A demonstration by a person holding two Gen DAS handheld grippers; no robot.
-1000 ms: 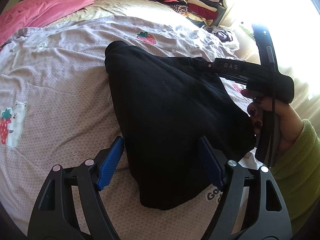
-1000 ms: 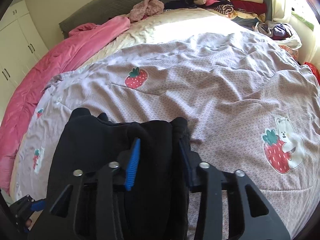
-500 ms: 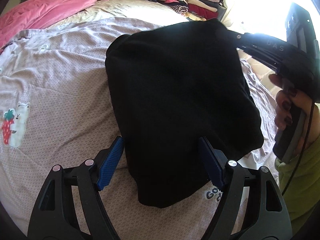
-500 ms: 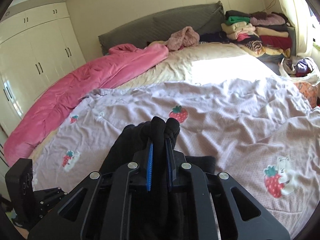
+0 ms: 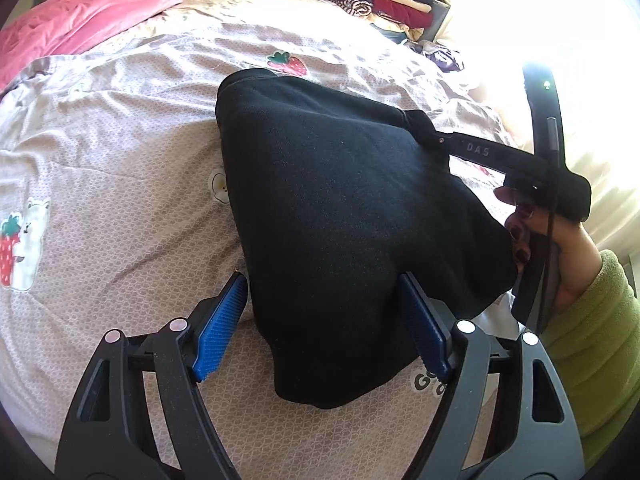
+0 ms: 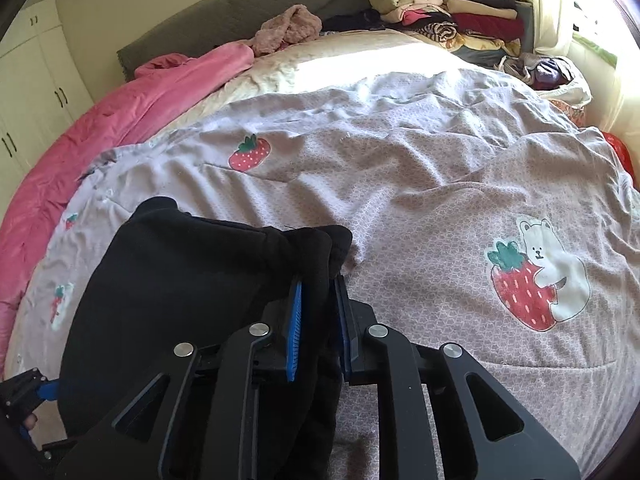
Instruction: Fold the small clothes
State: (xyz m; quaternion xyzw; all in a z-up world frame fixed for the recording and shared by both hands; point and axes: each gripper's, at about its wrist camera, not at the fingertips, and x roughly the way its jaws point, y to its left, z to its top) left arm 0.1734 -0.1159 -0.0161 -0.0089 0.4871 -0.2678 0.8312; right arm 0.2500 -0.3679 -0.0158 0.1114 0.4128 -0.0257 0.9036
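A black knit garment [image 5: 344, 216] lies on the strawberry-print quilt [image 5: 120, 184], one edge lifted. My left gripper [image 5: 326, 320] is open, its blue pads wide apart on either side of the garment's near end. My right gripper [image 6: 318, 312] is shut on a bunched edge of the black garment [image 6: 176, 280] and holds it a little above the quilt [image 6: 440, 208]. In the left wrist view the right gripper [image 5: 430, 132] comes in from the right, held by a hand in a green sleeve.
A pink blanket [image 6: 120, 120] lies along the left side of the bed. A stack of folded clothes [image 6: 448, 24] sits at the far right corner, with a loose pink knit [image 6: 288, 28] beside it. White cupboards [image 6: 28, 80] stand at left.
The right gripper closed on the garment's edge, lifted it high, and has now brought it back down closer to the quilt. The left gripper stayed open and still.
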